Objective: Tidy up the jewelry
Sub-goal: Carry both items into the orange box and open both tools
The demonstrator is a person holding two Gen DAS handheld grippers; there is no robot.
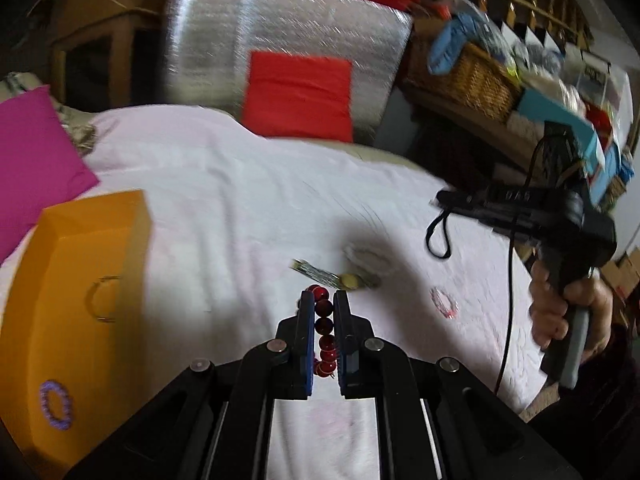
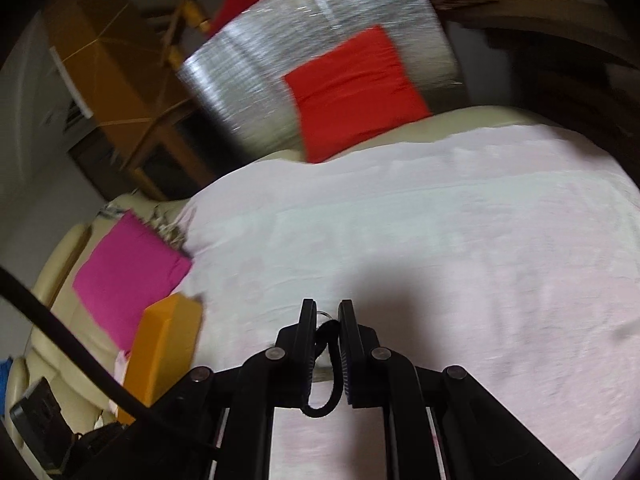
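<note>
Left hand-held gripper (image 1: 324, 300) is clamped on a red bead bracelet (image 1: 325, 334); the strand runs lengthwise between the two fingers, lifted above the pink cloth (image 1: 224, 184). Right hand-held gripper (image 2: 325, 312) has its fingers close together on a black cord loop (image 2: 326, 364) with a small metal ring at the tip; what hangs on it is too blurred to tell. In the left wrist view the right hand-held gripper shows from the side, gripped by the person's right hand (image 1: 568, 312), up over the right part of the cloth.

On the cloth, just ahead of the left fingertips: a flat gold-and-dark strip piece (image 1: 316, 274) beside a small round gold piece (image 1: 349, 281), touching or nearly so. Behind them is a pale round blurred item (image 1: 366, 258), identity unclear. A pink ring-shaped bracelet (image 1: 443, 301) lies to the right, well apart from that cluster.

Orange box (image 1: 80, 300) sits at the left edge of the cloth. On its top: a thin gold bangle (image 1: 100, 298) and, nearer the camera, a purple beaded bracelet (image 1: 56, 404), well apart from each other.

Background: magenta cushion (image 1: 36, 156), red cushion (image 1: 300, 94) against a silver foil panel (image 1: 280, 36), wicker basket (image 1: 476, 80) on the right.
</note>
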